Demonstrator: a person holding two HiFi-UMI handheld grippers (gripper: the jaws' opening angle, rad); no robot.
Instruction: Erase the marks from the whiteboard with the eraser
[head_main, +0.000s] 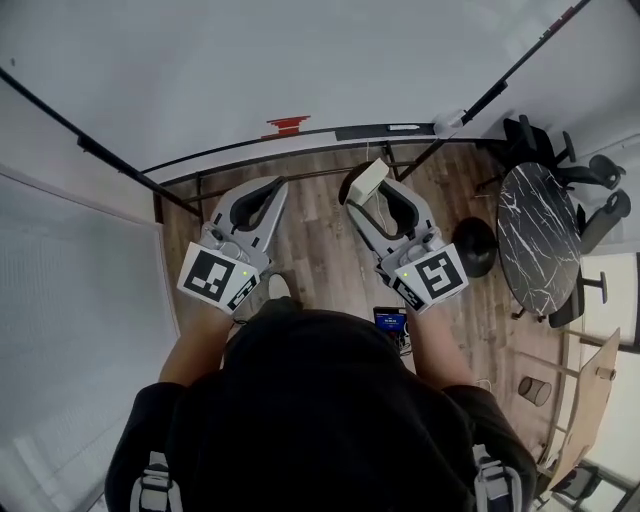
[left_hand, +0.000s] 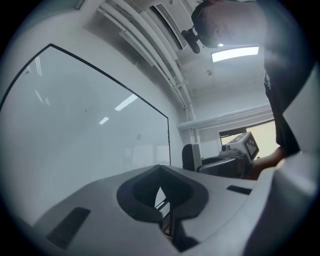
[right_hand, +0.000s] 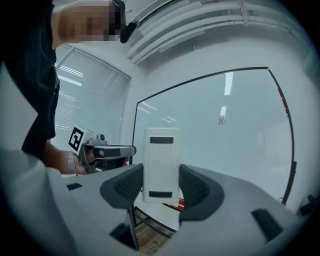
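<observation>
**Right gripper view: eraser in hand, board not yet wiped**

The right gripper (right_hand: 161, 186) is clamped on the white, flat, rectangular plastic eraser (right_hand: 161, 165). It holds the eraser upright in front of the large glossy white whiteboard (right_hand: 225, 160), apart from it. One small dark scribble (right_hand: 221, 120) sits on the whiteboard's face, away from its black frame, so I judge that wiping has not begun (only the pick-up is done). The left gripper (left_hand: 161, 192) faces the whiteboard with its jaws pressed together on nothing. The scribble is too small to read. A small red object (head_main: 287, 125) at the whiteboard's lower rail cannot be identified.
</observation>
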